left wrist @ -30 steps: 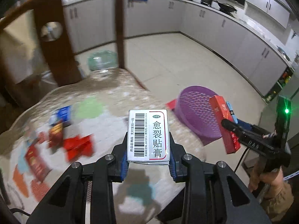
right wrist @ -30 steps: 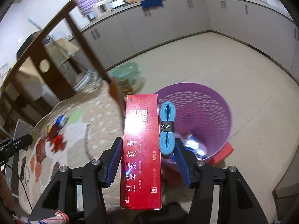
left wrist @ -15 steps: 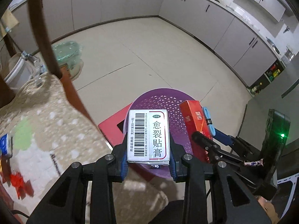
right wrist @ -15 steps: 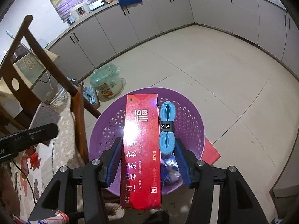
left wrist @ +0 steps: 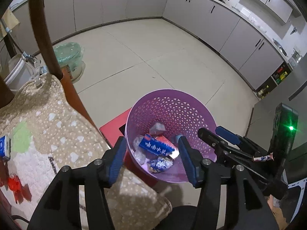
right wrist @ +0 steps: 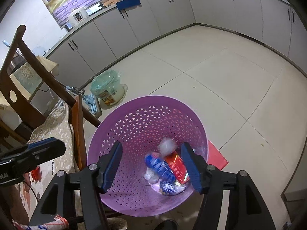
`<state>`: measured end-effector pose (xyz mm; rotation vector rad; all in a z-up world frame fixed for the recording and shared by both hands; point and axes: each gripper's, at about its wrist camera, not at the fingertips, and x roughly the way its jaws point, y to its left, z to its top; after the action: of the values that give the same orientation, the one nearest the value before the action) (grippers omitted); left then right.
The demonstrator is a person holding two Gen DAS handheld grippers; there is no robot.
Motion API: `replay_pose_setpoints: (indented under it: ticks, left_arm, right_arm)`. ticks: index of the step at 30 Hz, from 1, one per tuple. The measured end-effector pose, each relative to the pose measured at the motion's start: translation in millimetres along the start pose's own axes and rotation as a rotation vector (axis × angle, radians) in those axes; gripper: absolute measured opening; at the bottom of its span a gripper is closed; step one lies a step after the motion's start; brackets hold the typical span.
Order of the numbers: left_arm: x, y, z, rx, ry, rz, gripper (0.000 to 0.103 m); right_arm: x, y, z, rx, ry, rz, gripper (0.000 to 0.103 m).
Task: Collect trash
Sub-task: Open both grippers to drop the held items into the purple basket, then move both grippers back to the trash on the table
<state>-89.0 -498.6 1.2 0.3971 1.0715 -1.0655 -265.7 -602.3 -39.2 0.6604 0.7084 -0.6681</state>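
Observation:
A purple perforated basket [left wrist: 172,105] stands on a red stool [left wrist: 113,128] beside the table; it also shows in the right wrist view [right wrist: 134,118]. Trash lies in its bottom: a blue packet [left wrist: 157,148], a red box [right wrist: 176,166] and crumpled wrappers [right wrist: 167,145]. My left gripper [left wrist: 152,154] is open and empty above the basket. My right gripper [right wrist: 151,163] is open and empty above the basket too, and it shows at the right of the left wrist view [left wrist: 216,134].
A table with a beige dotted cloth [left wrist: 48,126] lies left, with red scraps [left wrist: 17,186] and a blue packet [left wrist: 4,147] on it. A wooden chair [right wrist: 28,72] stands behind. A wrapped rice cooker [right wrist: 107,88] sits on the tiled floor. Cabinets line the walls.
Both grippers have opened over the basket. The white plaster box left my left gripper; the red box and blue band left my right gripper. The red box now lies in the basket.

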Motion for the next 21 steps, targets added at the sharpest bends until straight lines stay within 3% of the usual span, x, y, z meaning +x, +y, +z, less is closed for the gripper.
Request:
replay_pose_setpoints:
  ticks: [11,16,21]
  left_arm:
    - [-55,24,-57,-0.032,-0.027,0.089,0.062]
    - [-87,70,-94,-0.075,-0.041,0.170,0.062]
    - [-130,147,-136,-0.243,-0.072,0.247,0.068]
  right_arm:
    - [-24,27,-20,-0.011,-0.003,0.011,0.072]
    - [-30,62,-31,-0.064,0.012,0.035,0.075]
    - [-26,105,-45,-0.136,0.045,0.073,0.076]
